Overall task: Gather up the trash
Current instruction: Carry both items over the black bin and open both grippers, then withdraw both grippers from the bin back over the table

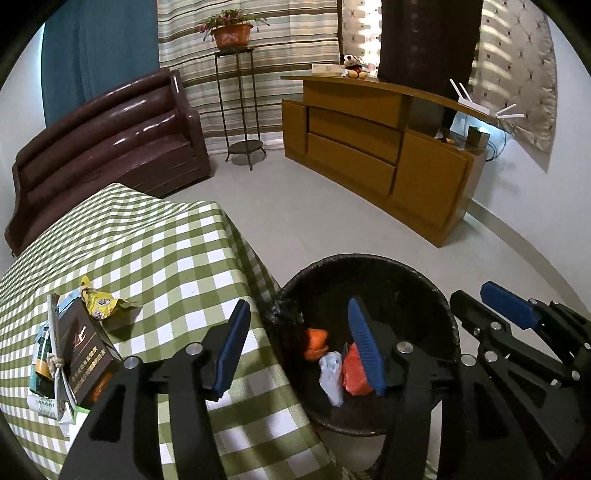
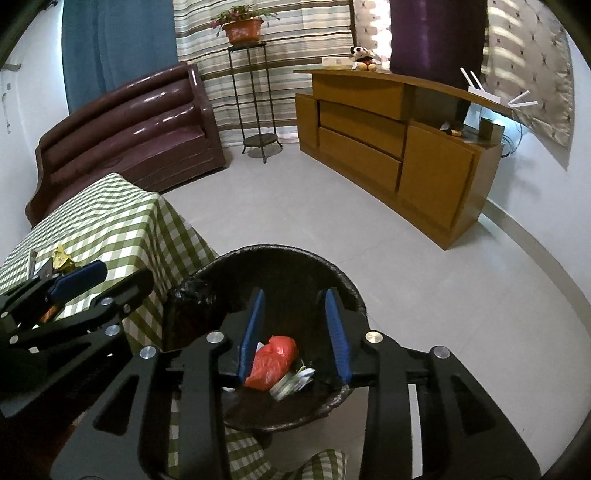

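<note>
Meanwhile, both grippers hung over the black bin (image 2: 273,258), which stood on the pale floor just beside the corner of the table (image 1: 155,251) with its green checked cloth. The left gripper (image 1: 299,347) had its blue pads well apart with nothing between them; one finger lay over the table edge, the other over the bin's mouth. The right gripper (image 2: 293,332) also stood parted, its pads clear of everything, framing the inside of the bin. Down in the bin lay a crumpled red bag (image 2: 273,362) next to some pale wrappers (image 2: 295,382); from the left wrist view an orange scrap (image 1: 316,341) and a blurred whitish piece (image 1: 332,376) showed there too. On the table a yellow wrapper (image 1: 101,304) lay near a stack of books and papers (image 1: 70,354). Farther back stood a dark red sofa (image 1: 110,147), a potted plant (image 1: 231,31) on a tall metal stand (image 1: 240,107), and a wooden cabinet (image 1: 369,147) against the wall.
</note>
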`<state>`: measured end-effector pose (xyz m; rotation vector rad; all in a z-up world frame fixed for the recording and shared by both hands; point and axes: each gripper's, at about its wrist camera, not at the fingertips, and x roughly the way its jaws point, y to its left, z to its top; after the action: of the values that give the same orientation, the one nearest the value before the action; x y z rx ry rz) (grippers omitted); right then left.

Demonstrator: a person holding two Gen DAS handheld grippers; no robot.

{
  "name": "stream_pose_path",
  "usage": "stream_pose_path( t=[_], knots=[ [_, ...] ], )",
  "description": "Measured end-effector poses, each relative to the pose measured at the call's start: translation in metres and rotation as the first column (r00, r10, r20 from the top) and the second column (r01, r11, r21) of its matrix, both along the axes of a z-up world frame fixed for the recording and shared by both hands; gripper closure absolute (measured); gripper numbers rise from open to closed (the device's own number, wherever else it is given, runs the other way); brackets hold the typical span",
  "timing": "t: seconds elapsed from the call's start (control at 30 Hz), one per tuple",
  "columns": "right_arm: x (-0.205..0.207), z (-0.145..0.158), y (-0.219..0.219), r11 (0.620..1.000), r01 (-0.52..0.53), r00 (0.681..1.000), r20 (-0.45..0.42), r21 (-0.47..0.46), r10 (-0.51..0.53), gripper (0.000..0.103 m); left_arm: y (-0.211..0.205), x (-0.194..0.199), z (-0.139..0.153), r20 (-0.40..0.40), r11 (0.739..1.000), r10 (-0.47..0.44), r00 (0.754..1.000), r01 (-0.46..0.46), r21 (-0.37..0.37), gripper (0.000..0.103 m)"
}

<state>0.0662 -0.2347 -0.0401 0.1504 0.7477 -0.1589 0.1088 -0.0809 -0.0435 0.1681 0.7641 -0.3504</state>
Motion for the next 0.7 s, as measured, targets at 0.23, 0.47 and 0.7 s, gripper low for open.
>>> stream_pose_path(
  t=[0.23,0.47,0.7],
  knots=[
    [-0.004,0.006,0.004,1.000,-0.001,1.000,0.006,-0.010,0.001,0.059,0.014,-0.011,0.011,0.001,1.000,0.018,1.000,-0.018,-0.013,0.048],
    [-0.012,0.010,0.029,0.999,-0.039,0.999,-0.006,-0.016,0.039,0.053,0.053,-0.028,0.021,-0.001,0.998,0.064,0.998,-0.064,-0.029,0.045],
    [-0.019,0.014,0.076,0.991,-0.130,0.991,-0.016,-0.024,0.130,0.052,0.105,-0.047,0.034,0.013,0.989,0.143,0.990,-0.143,-0.038,0.042]
  ],
)
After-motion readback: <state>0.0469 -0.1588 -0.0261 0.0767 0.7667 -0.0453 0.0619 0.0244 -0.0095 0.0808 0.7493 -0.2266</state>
